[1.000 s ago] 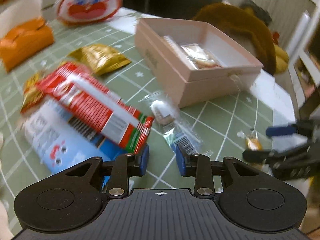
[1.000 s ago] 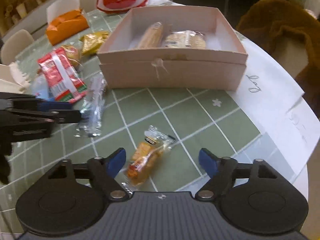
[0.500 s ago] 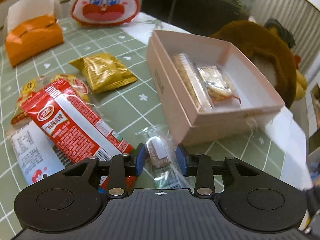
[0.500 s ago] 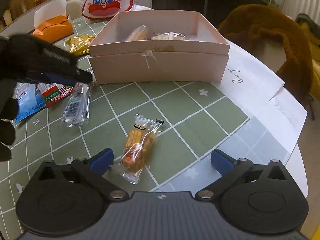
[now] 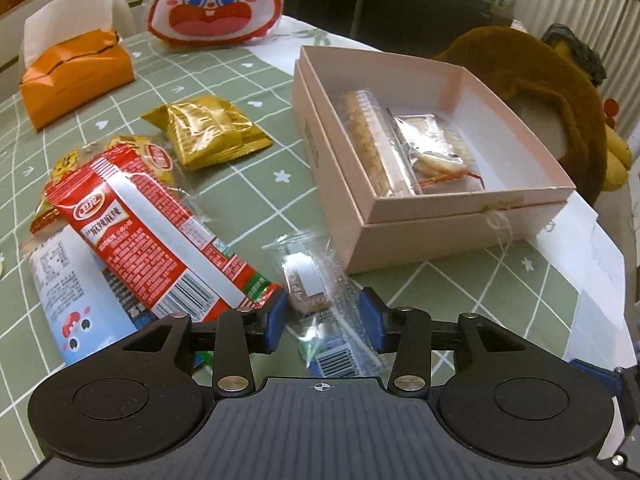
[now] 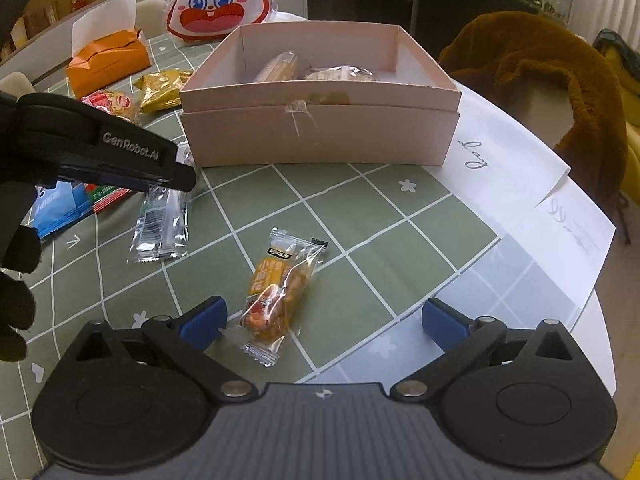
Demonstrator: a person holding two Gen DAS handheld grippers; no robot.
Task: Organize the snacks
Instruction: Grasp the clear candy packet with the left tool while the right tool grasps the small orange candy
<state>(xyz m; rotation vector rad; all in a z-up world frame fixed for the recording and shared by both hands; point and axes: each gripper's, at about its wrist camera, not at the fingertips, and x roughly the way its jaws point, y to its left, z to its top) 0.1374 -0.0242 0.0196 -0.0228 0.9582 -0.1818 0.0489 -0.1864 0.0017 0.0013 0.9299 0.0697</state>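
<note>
One pink box [image 5: 420,236], two snacks [image 5: 404,140] inside, seven snack packets [image 6: 276,284] outside.

orange tissue box [image 5: 76,76] far left on green grid tablecloth [image 5: 280,152], rabbit-face bag [image 5: 214,0] behind, brown plush [image 5: 532,80] right, white papers [image 6: 520,168] by table edge

The left gripper [image 5: 323,318] is built of matte black plastic, with blue pads [image 5: 275,318] fitted on two slim fingers. Two round discs are moulded into its wide body, silver screws are set at the linkage pivots, and a ribbed dark grey plate bears a small crosshair mark. The right gripper [image 6: 323,318] is made alike. White "GenRobot.AI" lettering [image 6: 130,147] is printed on the left gripper's side. A black glove [image 6: 14,280] is worn.
</note>
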